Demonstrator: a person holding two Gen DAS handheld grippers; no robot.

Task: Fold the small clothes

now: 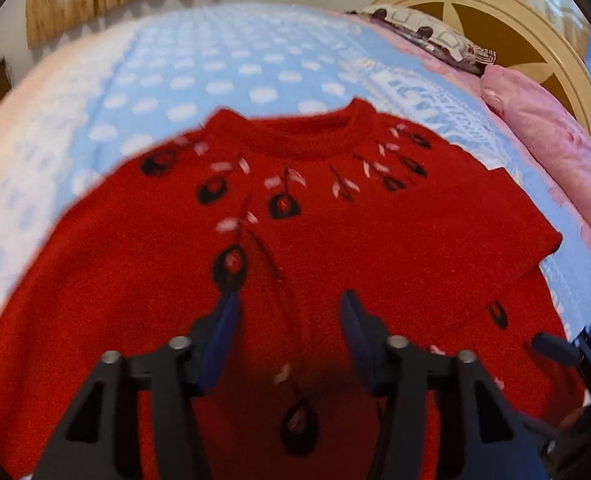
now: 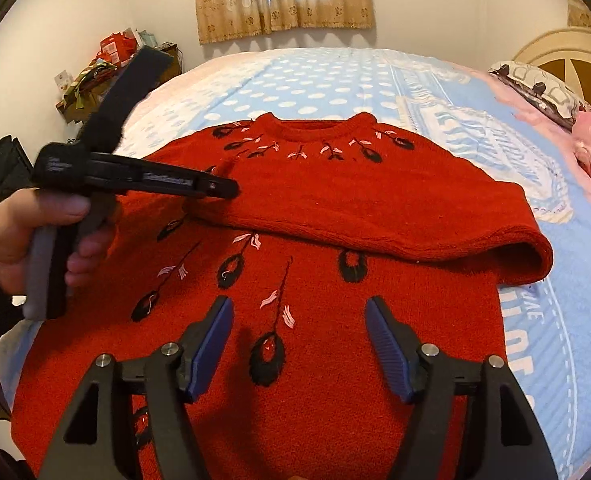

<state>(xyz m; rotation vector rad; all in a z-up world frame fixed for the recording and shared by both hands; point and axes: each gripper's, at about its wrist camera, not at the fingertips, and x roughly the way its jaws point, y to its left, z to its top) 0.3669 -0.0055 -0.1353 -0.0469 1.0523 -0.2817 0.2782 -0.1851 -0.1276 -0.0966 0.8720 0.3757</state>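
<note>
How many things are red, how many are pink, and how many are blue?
Red: 1, the sweater
Pink: 1, the pillow
Blue: 1, the dotted blanket
Total: 3

Even daylight; blurred, fisheye-warped edges

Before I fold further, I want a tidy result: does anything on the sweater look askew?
Nothing damaged. One sleeve lies folded across the red sweater chest, its cuff overhanging the side edge.
</note>
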